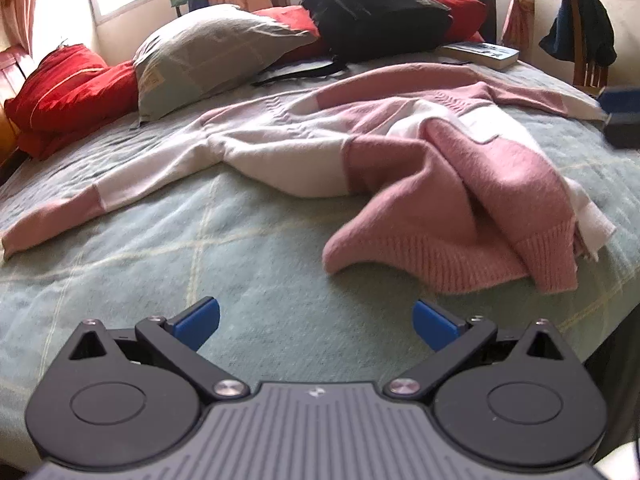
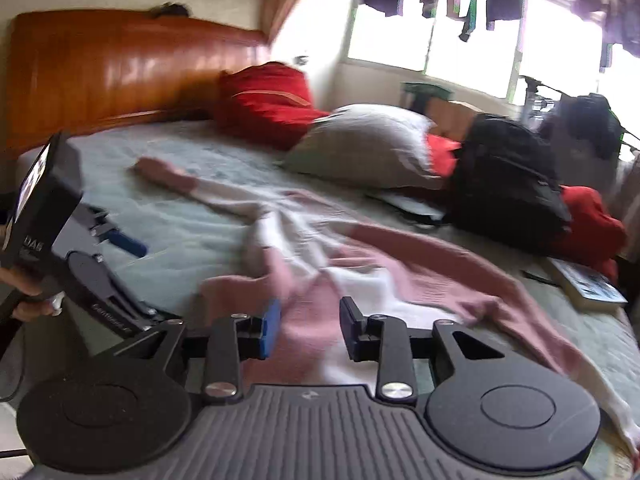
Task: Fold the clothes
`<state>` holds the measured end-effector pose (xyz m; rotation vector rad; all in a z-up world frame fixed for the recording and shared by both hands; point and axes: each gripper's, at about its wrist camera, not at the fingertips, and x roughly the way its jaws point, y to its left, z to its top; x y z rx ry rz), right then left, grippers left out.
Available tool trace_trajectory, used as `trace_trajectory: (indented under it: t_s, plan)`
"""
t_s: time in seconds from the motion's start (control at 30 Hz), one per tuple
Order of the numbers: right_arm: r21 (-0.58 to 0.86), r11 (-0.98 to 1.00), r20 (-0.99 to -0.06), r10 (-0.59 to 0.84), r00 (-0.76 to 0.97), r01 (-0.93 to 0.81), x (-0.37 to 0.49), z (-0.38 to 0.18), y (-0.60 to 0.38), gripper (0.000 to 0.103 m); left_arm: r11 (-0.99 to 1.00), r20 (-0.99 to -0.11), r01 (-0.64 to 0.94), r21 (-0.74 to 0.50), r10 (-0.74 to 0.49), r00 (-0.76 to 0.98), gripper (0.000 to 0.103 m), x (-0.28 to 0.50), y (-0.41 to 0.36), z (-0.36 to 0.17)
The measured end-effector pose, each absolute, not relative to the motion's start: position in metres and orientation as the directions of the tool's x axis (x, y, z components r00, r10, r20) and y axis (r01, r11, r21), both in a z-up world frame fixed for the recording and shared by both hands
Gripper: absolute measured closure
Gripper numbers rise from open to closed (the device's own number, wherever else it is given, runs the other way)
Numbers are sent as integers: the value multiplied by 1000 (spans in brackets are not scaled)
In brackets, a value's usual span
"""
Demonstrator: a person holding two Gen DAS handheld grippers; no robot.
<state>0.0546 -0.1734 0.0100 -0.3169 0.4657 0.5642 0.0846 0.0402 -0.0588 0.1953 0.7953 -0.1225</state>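
A pink and white knit sweater (image 1: 400,160) lies rumpled on the green checked bedspread (image 1: 200,248), one sleeve stretched out to the left, its hem bunched at the right. My left gripper (image 1: 316,322) is open and empty, above bare bedspread just short of the hem. In the right wrist view the sweater (image 2: 360,256) lies under my right gripper (image 2: 308,328), whose jaws are partly open over the pink fabric and hold nothing. The left gripper (image 2: 120,240) shows at that view's left edge.
At the far side of the bed lie red pillows (image 1: 64,88), a grey-green pillow (image 1: 208,52), a black backpack (image 1: 372,4) and a book (image 1: 480,54). A wooden headboard (image 2: 120,68) stands at the bed's end. A chair with dark clothing (image 1: 580,28) stands at the right.
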Motion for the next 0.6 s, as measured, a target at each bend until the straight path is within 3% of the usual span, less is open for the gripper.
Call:
trace_trajectory:
  t_s: [0.23, 0.4, 0.5, 0.6]
  plan:
    - [-134, 733, -614, 466, 637, -666, 83, -27, -118, 62, 983, -722, 143, 113, -17, 692, 1, 76, 61, -58]
    - [-199, 671, -604, 490, 629, -714, 86, -32, -79, 61, 989, -726, 109, 101, -2, 688, 1, 73, 81, -58]
    - [-250, 617, -587, 515, 624, -746, 90, -31, -58, 52, 992, -730, 92, 88, 1, 684, 1, 73, 92, -60]
    - [-310, 572, -601, 501, 622, -760, 101, -37, -39, 51, 994, -731, 91, 62, -17, 682, 1, 74, 96, -63]
